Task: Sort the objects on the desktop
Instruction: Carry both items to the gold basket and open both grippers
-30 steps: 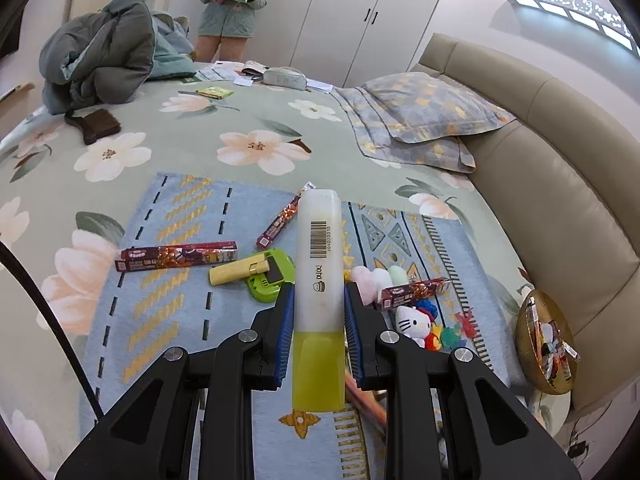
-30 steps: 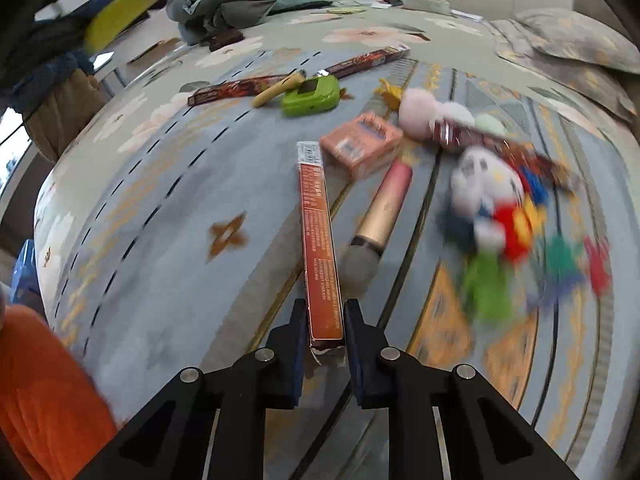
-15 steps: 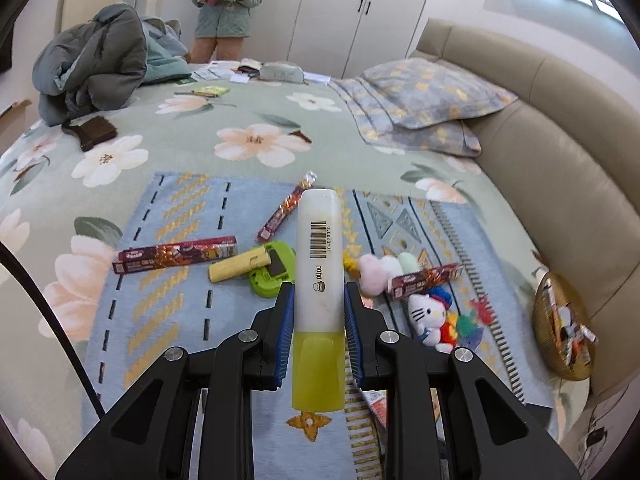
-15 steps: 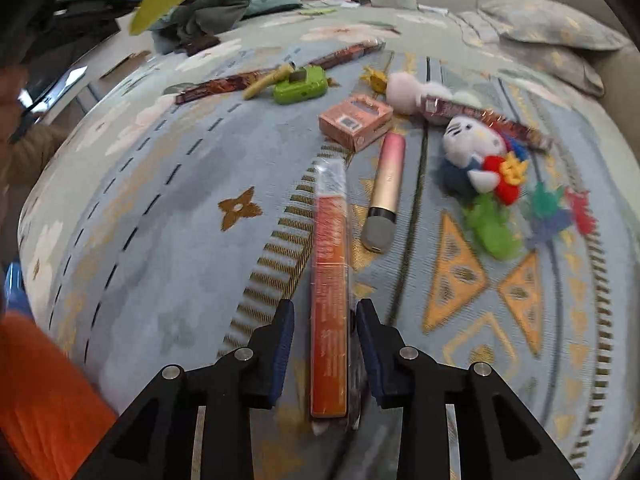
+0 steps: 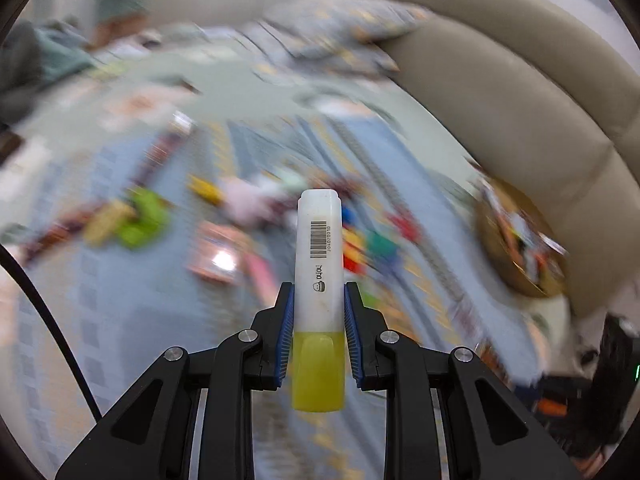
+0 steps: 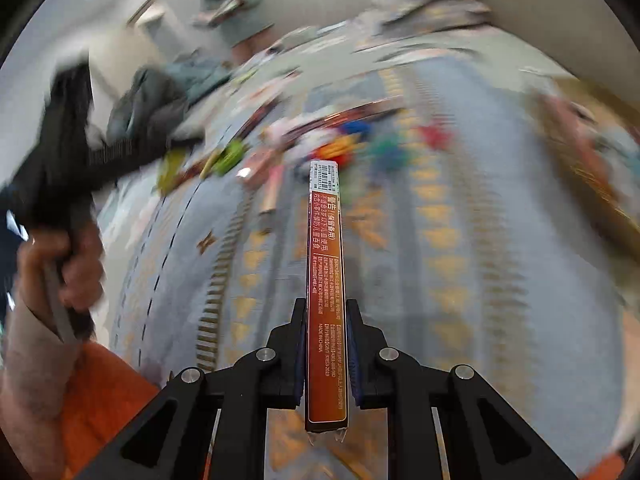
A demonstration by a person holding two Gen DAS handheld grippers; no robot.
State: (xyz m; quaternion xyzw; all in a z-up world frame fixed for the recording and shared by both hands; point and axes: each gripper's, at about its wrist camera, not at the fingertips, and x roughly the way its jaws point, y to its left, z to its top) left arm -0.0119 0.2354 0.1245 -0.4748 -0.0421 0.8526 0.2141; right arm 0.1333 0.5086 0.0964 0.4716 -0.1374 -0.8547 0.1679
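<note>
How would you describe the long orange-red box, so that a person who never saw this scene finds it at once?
Start at the blue patterned mat that covers the bed, and look just above its near end. There the right gripper is shut on a long, thin orange-red cardboard box that points away from the camera. Unlike the blurred toys beyond it, it is sharp, lifted off the mat and printed with small white text.

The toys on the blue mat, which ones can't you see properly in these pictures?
- Left wrist view: toys on the mat are smeared by motion blur; the highlighter hides some.
- Left wrist view: the contents of the gold bowl are too blurred to name.
- Right wrist view: toys are blurred; the long orange box covers part.
</note>
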